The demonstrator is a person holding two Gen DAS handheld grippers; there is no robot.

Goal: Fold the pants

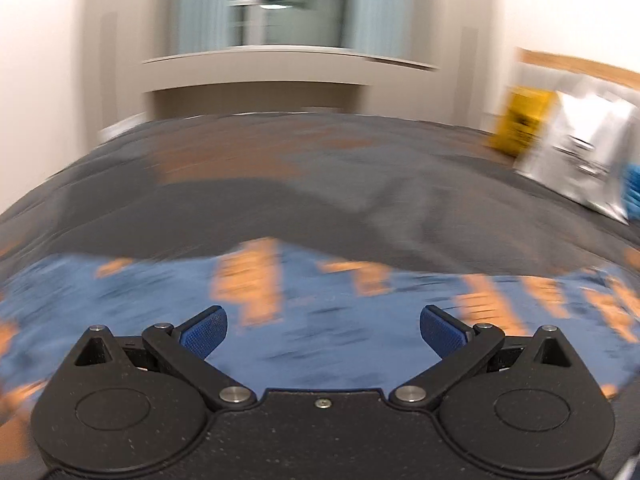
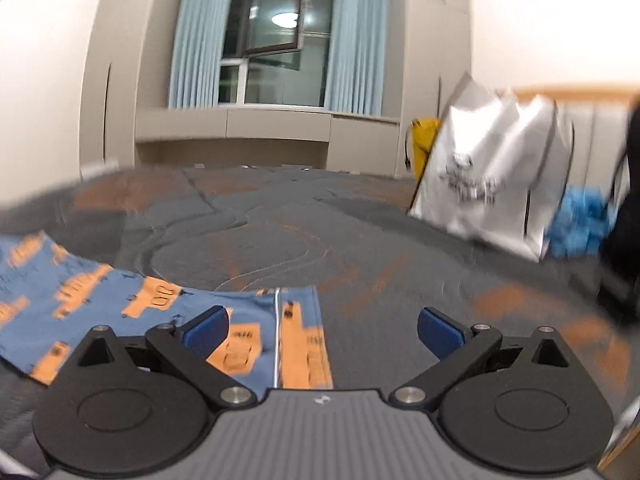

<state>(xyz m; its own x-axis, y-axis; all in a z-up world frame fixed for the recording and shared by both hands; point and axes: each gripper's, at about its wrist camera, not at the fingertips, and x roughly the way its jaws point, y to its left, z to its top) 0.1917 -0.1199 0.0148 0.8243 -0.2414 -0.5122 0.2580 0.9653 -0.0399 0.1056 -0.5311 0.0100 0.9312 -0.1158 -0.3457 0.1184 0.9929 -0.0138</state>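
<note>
Pants (image 2: 100, 300) edge left; bare quilt (image 2: 400, 248) right.

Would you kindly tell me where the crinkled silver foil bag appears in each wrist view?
Left wrist: the crinkled silver foil bag stands at the right edge, blurred, on the grey bed cover.
Right wrist: upper right, larger.
Shared landmark: the yellow bag just left of it.
</note>
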